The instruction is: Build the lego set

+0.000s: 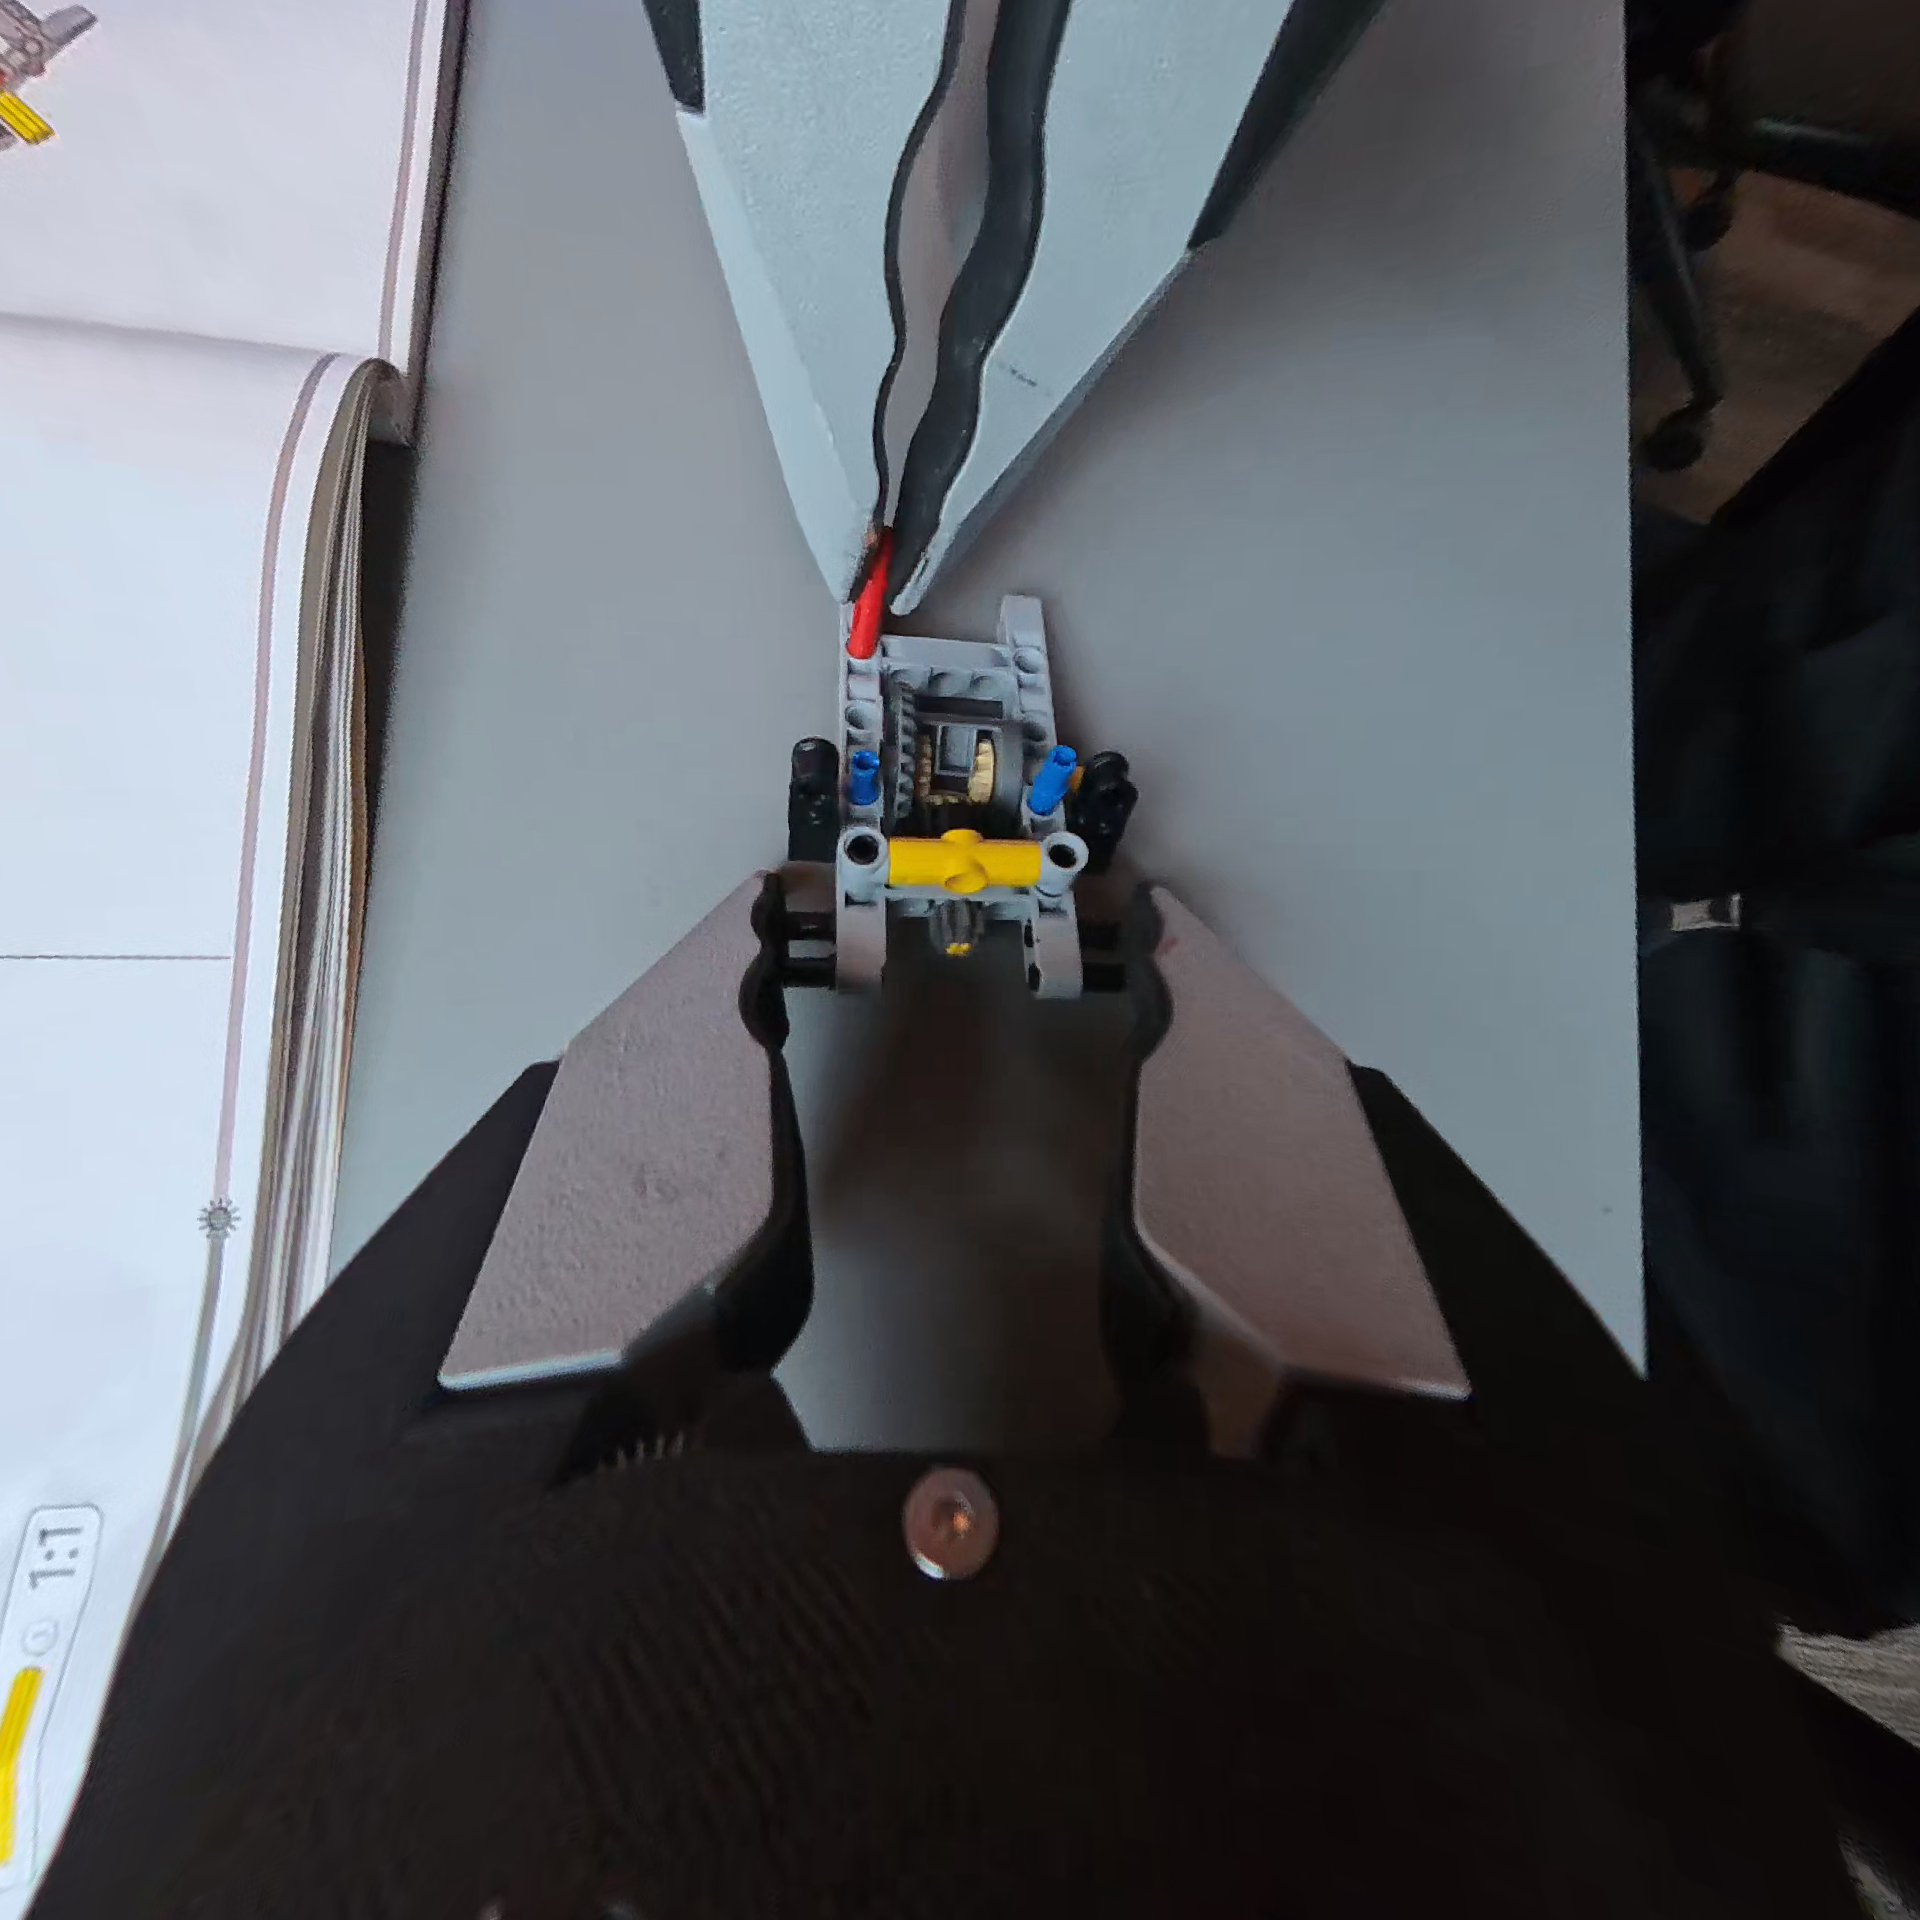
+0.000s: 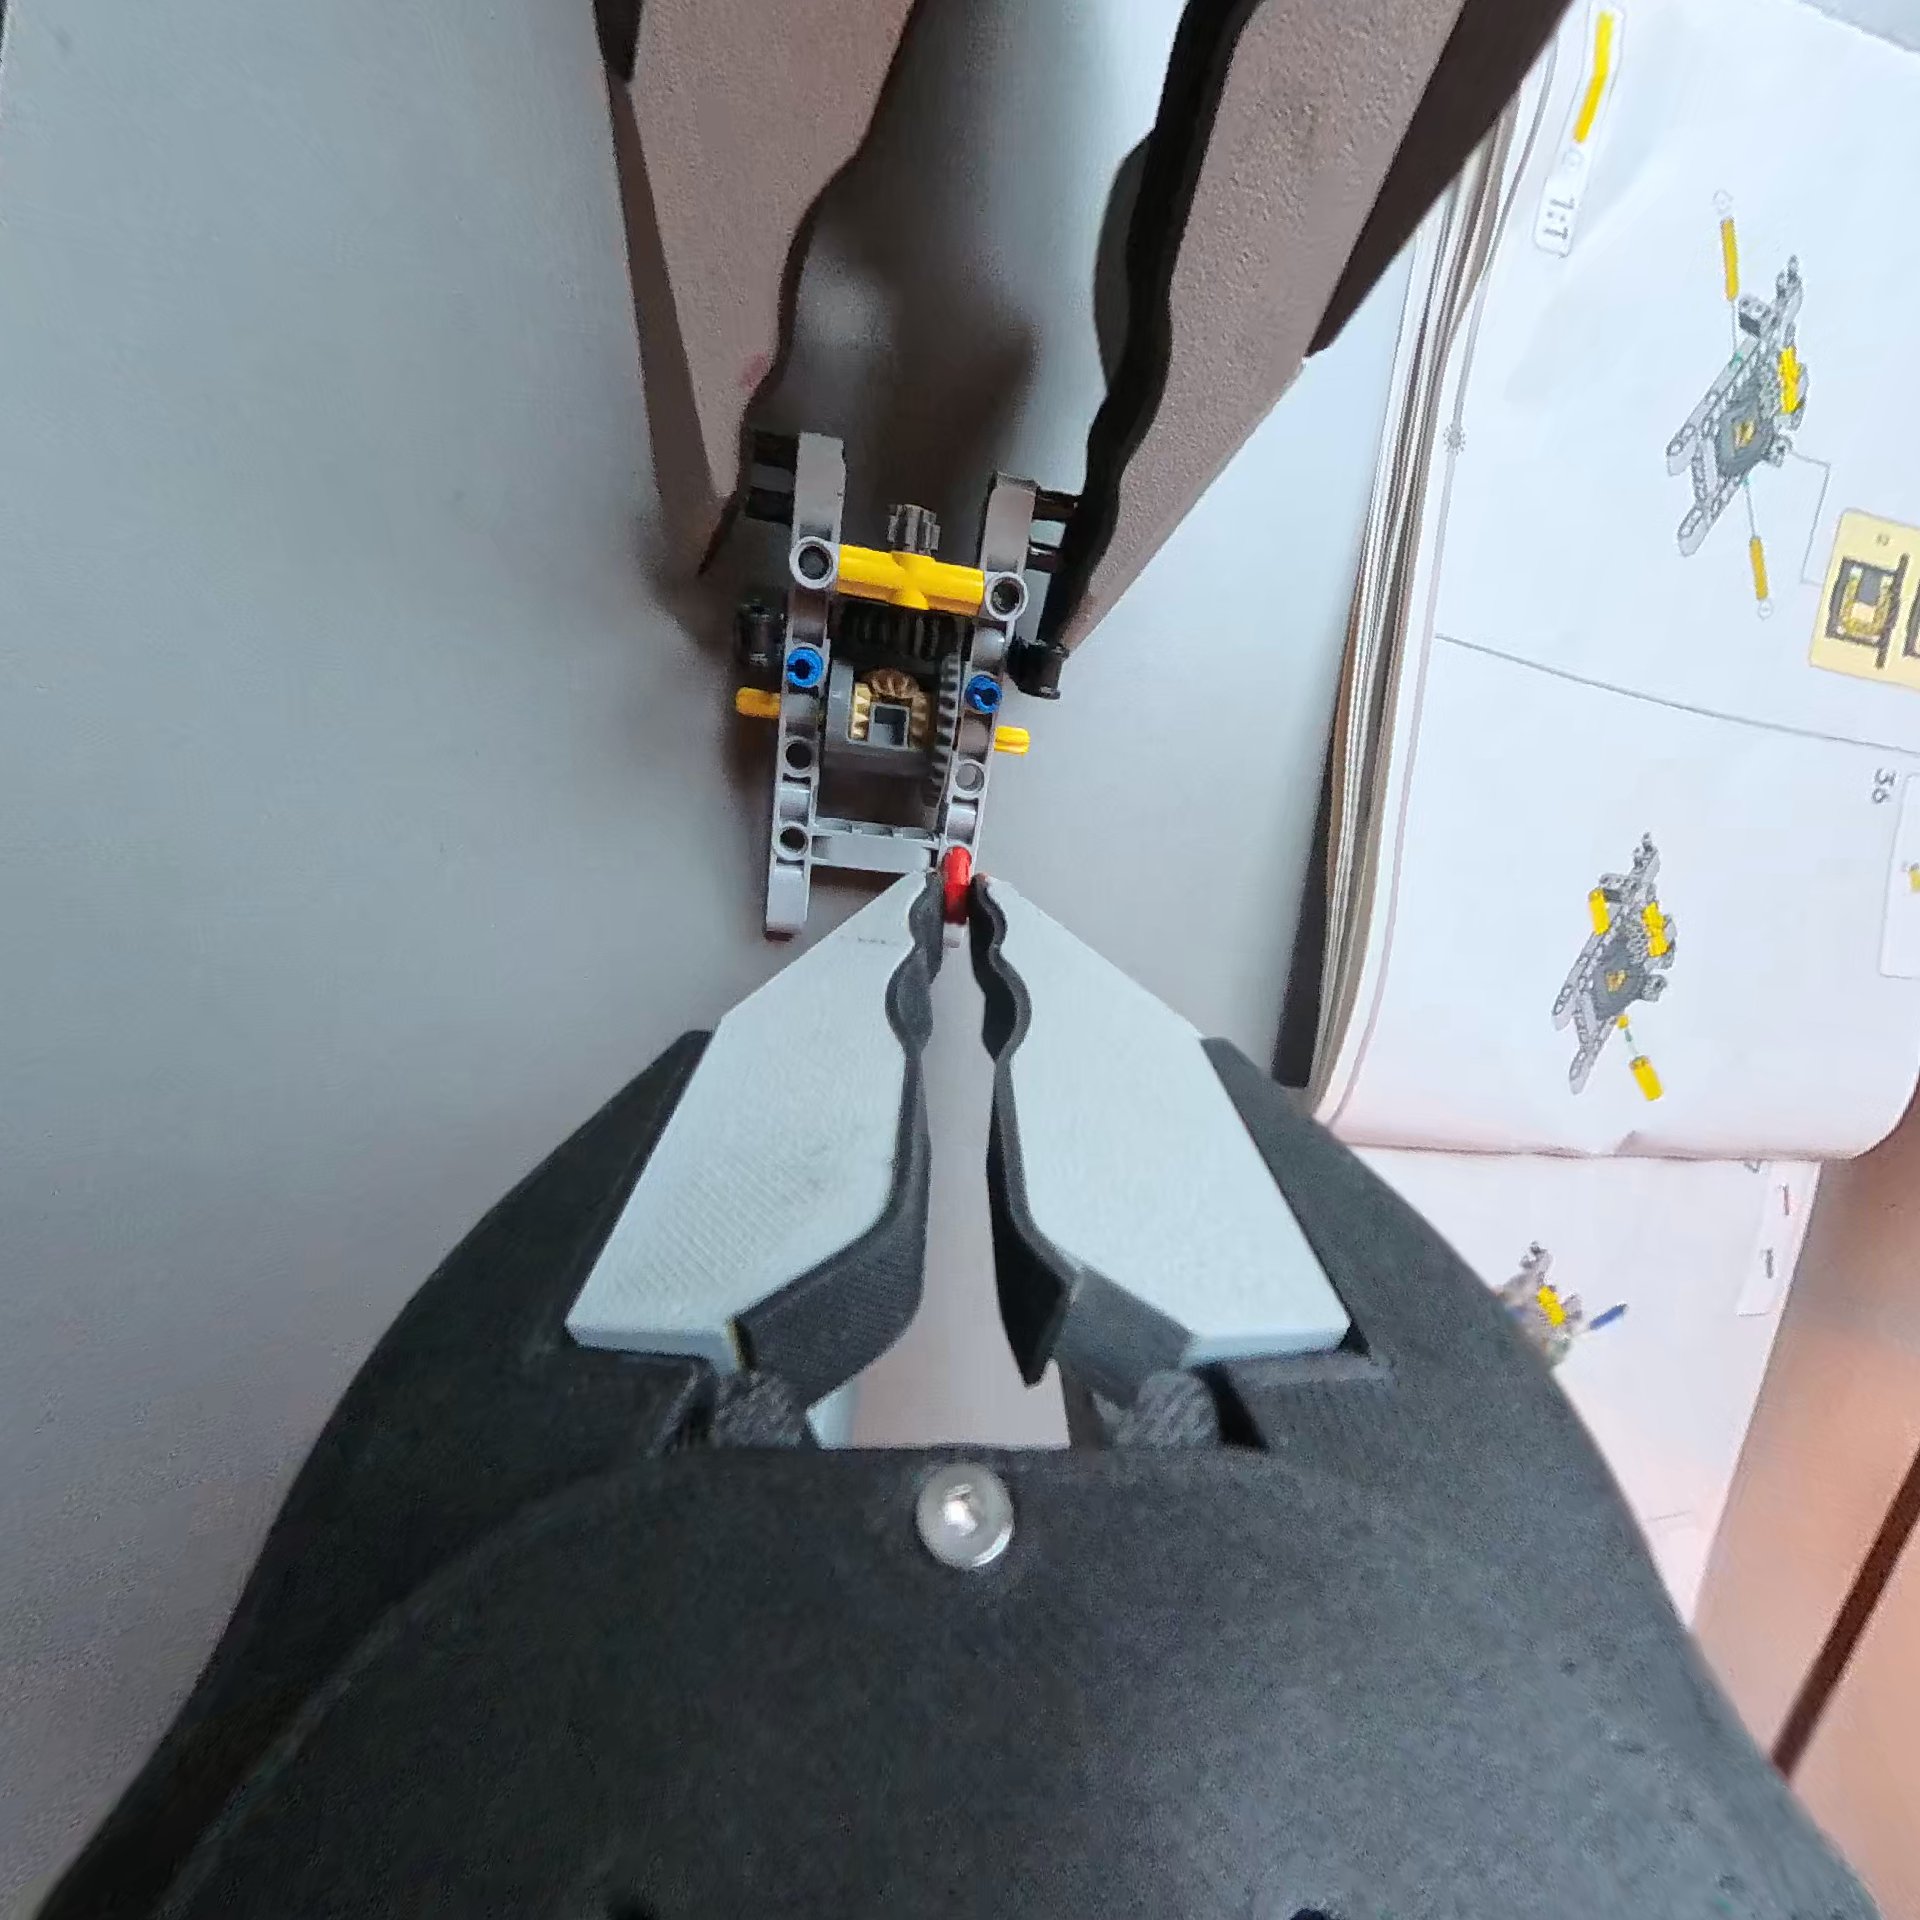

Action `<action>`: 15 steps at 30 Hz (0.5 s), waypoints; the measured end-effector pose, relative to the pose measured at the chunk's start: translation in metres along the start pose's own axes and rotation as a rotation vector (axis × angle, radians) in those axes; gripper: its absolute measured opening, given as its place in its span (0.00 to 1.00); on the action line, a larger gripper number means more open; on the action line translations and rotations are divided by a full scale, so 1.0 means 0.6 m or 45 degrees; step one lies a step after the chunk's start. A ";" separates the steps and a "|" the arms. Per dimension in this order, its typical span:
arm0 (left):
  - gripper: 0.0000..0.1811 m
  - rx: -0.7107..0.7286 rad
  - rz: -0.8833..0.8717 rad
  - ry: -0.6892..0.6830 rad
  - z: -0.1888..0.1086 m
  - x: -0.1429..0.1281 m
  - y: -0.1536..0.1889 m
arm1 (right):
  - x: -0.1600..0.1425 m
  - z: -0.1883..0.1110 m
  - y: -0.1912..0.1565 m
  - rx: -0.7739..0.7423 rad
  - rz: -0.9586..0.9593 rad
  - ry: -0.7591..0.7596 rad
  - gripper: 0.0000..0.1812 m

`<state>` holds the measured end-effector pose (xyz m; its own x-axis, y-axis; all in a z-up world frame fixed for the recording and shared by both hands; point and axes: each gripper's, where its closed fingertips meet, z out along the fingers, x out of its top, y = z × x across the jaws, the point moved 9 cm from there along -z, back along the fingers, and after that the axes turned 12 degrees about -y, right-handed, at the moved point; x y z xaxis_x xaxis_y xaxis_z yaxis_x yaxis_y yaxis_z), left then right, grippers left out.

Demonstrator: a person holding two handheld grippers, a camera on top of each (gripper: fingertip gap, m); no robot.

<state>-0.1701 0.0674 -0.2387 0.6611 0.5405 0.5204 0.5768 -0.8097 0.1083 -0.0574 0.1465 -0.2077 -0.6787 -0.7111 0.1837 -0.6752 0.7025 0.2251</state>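
A grey Lego frame (image 1: 951,790) with gears, blue pins and a yellow cross piece sits on the white table; it also shows in the right wrist view (image 2: 883,717). My left gripper (image 1: 951,951) is shut on the near end of the frame, its fingers pressing the black pins on both sides. My right gripper (image 2: 954,899) is shut on a red pin (image 2: 956,878), whose tip touches a hole at the frame's far corner. In the left wrist view the red pin (image 1: 871,603) sticks out of the right gripper (image 1: 878,577).
An open instruction booklet (image 1: 156,727) lies left of the frame; in the right wrist view it (image 2: 1662,623) is on the right. The table edge (image 1: 1631,727) runs along the right, with dark chairs beyond. My right fingertips sit around 5 cm from my left ones.
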 end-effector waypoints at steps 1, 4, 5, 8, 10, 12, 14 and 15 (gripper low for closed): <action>0.35 0.006 0.011 -0.001 0.001 0.000 -0.001 | 0.001 -0.001 0.001 0.000 -0.037 -0.004 0.01; 0.35 -0.006 0.027 0.001 0.001 0.001 -0.004 | 0.002 -0.001 0.002 -0.001 -0.168 -0.005 0.01; 0.34 -0.014 0.024 0.004 0.001 0.001 -0.005 | 0.003 0.000 0.002 0.000 -0.213 -0.010 0.01; 0.34 -0.051 0.006 0.016 0.000 0.002 -0.008 | 0.010 0.000 0.007 0.023 -0.319 -0.047 0.01; 0.34 -0.075 -0.009 0.027 -0.001 0.002 -0.011 | 0.018 0.003 0.010 0.049 -0.376 -0.046 0.01; 0.34 -0.072 0.009 0.033 0.002 0.003 -0.009 | 0.024 0.012 0.006 0.059 -0.433 -0.027 0.01; 0.34 -0.024 0.014 0.022 0.002 0.003 -0.011 | 0.020 0.010 0.013 0.050 -0.395 -0.008 0.01; 0.34 -0.020 0.008 0.031 0.003 0.002 -0.012 | 0.013 0.008 0.017 0.062 -0.343 0.023 0.01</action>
<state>-0.1725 0.0741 -0.2402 0.6529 0.5296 0.5415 0.5647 -0.8168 0.1180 -0.0711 0.1482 -0.2082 -0.4676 -0.8727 0.1406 -0.8442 0.4881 0.2218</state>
